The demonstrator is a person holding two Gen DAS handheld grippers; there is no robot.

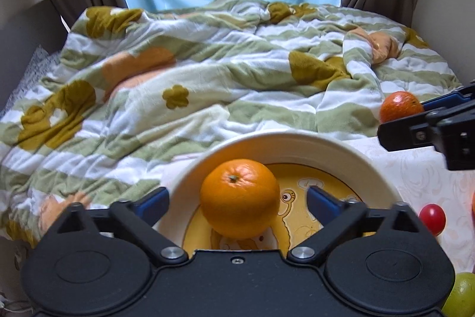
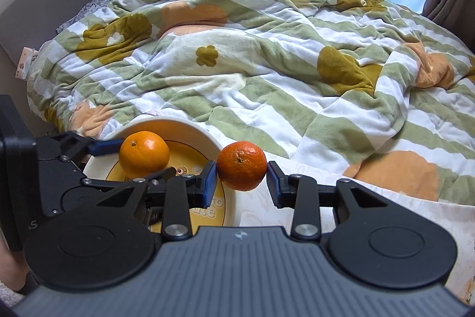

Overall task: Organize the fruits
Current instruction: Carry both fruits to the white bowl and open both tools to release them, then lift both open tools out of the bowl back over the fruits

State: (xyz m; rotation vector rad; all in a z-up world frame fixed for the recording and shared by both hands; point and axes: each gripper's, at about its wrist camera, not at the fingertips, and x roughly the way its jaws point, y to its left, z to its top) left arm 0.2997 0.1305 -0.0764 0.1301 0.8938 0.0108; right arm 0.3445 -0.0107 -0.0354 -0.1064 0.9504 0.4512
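Oranges first, left wrist view: the bright orange point(image 1: 240, 198) sits in the cartoon plate point(image 1: 297, 140) at bottom centre. The left claw point(image 1: 238, 194) is spread wide around it, with a clear gap at each blue pad, so nothing's gripped. The plate's far rim butts right up to the rumpled blanket point(image 1: 207, 73). At the right edge the right claw point(image 1: 403, 119) is clamped on a darker mandarin point(image 1: 399, 107). A red fruit point(image 1: 432, 218) and a green fruit point(image 1: 461, 296) sit lower right on the pale sheet point(image 1: 415, 168), with free room between them and the plate.

Right wrist view: the mandarin point(image 2: 242, 165) is pinched in the right claw point(image 2: 242, 180), just beside the plate's point(image 2: 166, 124) right rim. The orange point(image 2: 144, 153) is in the plate at left, inside the left claw point(image 2: 136, 159). The sheet point(image 2: 386, 216) is bare at lower right and the blanket point(image 2: 267, 64) fills the top.
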